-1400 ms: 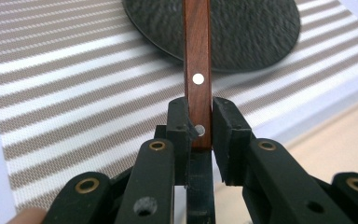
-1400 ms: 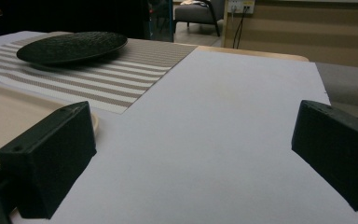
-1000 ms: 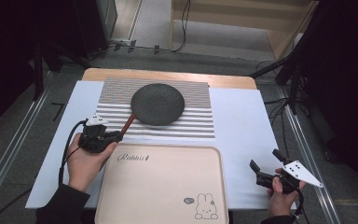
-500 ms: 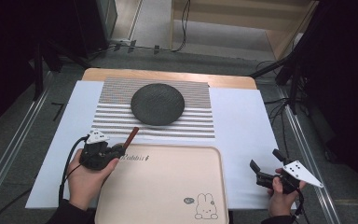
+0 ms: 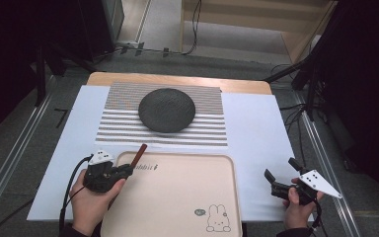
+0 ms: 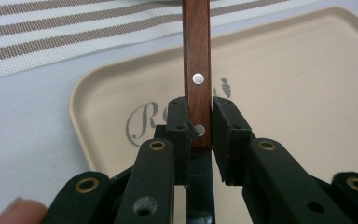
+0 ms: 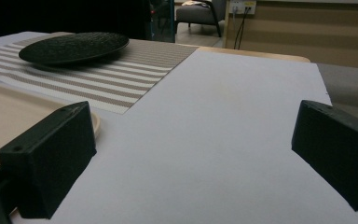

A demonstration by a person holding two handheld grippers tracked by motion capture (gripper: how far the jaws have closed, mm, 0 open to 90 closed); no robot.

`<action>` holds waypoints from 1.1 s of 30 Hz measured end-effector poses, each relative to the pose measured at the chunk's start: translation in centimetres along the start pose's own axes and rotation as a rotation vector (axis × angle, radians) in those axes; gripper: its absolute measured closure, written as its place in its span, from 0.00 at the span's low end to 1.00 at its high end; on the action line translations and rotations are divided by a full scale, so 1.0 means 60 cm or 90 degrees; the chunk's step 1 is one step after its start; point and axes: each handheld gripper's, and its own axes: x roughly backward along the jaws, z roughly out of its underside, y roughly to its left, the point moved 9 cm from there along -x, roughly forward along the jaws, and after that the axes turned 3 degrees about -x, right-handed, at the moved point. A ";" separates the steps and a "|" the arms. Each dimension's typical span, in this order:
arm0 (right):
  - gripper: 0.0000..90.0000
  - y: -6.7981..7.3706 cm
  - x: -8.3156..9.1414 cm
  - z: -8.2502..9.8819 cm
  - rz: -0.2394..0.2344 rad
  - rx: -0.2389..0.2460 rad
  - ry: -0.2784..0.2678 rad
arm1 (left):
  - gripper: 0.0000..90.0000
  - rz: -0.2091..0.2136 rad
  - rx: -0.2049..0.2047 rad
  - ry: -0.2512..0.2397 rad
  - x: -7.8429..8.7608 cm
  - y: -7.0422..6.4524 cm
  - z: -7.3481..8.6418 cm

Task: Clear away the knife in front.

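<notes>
The left gripper (image 6: 199, 123) clamped a wooden handle (image 6: 197, 70) between its jaws — the handle reached forward over the tray's (image 5: 187, 207) far-left corner. The right gripper (image 5: 281, 180) stood open — beside the tray.

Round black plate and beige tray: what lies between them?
Between the round black plate and the beige tray, the high view shows striped placemat, then white table cover.

The tray (image 5: 177, 197) is beige, with grey lettering and a small rabbit drawing — the placemat (image 5: 128, 129) striped brown and white, the plate (image 5: 167, 109) dark grey. A reddish-brown wooden handle (image 6: 196, 60) carries silver rivets — black jaws either side.
</notes>
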 end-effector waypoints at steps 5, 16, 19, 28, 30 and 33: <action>0.00 0.001 0.000 0.000 -0.001 -0.002 0.001 | 0.86 0.004 0.014 0.000 -0.001 -0.002 0.016; 0.00 0.001 0.000 0.000 0.000 -0.003 0.002 | 0.86 0.007 0.048 -0.002 -0.005 -0.002 0.049; 0.00 0.000 -0.001 0.000 0.001 0.004 0.001 | 0.85 0.002 0.053 0.000 -0.008 -0.003 0.058; 0.00 0.000 0.000 0.000 0.001 0.003 0.002 | 0.79 -0.009 0.052 0.016 -0.014 -0.002 0.064; 0.00 0.001 0.000 0.001 0.000 0.000 0.002 | 0.75 -0.010 0.048 0.003 -0.009 -0.001 0.056; 0.00 0.001 0.000 0.000 0.000 -0.002 0.002 | 0.86 0.002 0.027 -0.011 -0.002 -0.004 0.042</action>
